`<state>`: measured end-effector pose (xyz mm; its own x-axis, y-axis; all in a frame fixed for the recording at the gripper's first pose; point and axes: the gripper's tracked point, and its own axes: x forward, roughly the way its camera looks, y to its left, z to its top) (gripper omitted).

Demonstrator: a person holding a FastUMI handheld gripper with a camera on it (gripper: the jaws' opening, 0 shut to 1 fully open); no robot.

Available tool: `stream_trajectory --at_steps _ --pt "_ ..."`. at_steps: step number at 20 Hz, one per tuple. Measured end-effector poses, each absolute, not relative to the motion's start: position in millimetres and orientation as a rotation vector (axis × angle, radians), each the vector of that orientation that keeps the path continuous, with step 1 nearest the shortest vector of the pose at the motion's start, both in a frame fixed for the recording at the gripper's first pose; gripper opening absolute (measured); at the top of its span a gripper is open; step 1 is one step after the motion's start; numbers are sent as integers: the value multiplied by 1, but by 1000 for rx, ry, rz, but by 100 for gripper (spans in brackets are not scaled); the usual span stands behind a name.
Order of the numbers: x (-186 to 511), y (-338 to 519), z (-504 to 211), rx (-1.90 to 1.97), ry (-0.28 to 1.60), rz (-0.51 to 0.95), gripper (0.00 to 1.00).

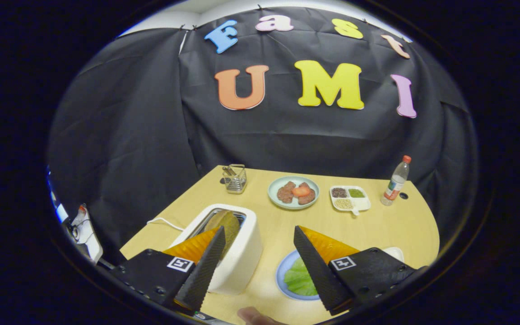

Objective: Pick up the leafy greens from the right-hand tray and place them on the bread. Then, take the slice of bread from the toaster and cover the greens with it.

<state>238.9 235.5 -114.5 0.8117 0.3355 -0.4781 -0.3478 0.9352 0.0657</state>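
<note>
**Tongs wide open above the toaster and the plate of greens**

Light wooden tabletop, rounded at its far right corner, set against the black cloth wall.

Tongs hang over the near part of the tabletop, fingers spread wide, nothing between them, gripping nothing. A fingertip of the person holding the rig shows at the very bottom.

White two-slot toaster stands just behind the left finger, which partly overlaps it. A brown slice of bread stands upright in its slot, top edge poking out, right beside the left fingertip. A white cord runs off the toaster to the left.

Pale blue round plate lies between the fingers, nearer the right one, which covers its right half. Flat green leafy greens lie on it, just beside the inner edge of the right finger, not touched so far as I can tell.

Farther back, well beyond the fingertips: a pale green round plate holding brown meat slices with a red piece on top; a white divided tray with dark, green and pale portions in separate compartments; a clear plastic bottle with a red cap, upright near the far right edge; a small wire-mesh holder with utensils.
</note>
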Motion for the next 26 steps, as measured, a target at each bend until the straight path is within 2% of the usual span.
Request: stream_trajectory --at_steps 7,13,15,18,22,24,26 --pt "266 301 -151 -62 571 365 94" --pt "286 314 -167 -112 573 250 93" --pt "290 313 -160 -112 545 214 84" --pt "282 316 -176 -59 629 182 73" --pt "284 311 -185 4 680 158 31" --pt "282 308 -184 25 687 167 17" --pt "281 303 -180 -1 687 171 15"
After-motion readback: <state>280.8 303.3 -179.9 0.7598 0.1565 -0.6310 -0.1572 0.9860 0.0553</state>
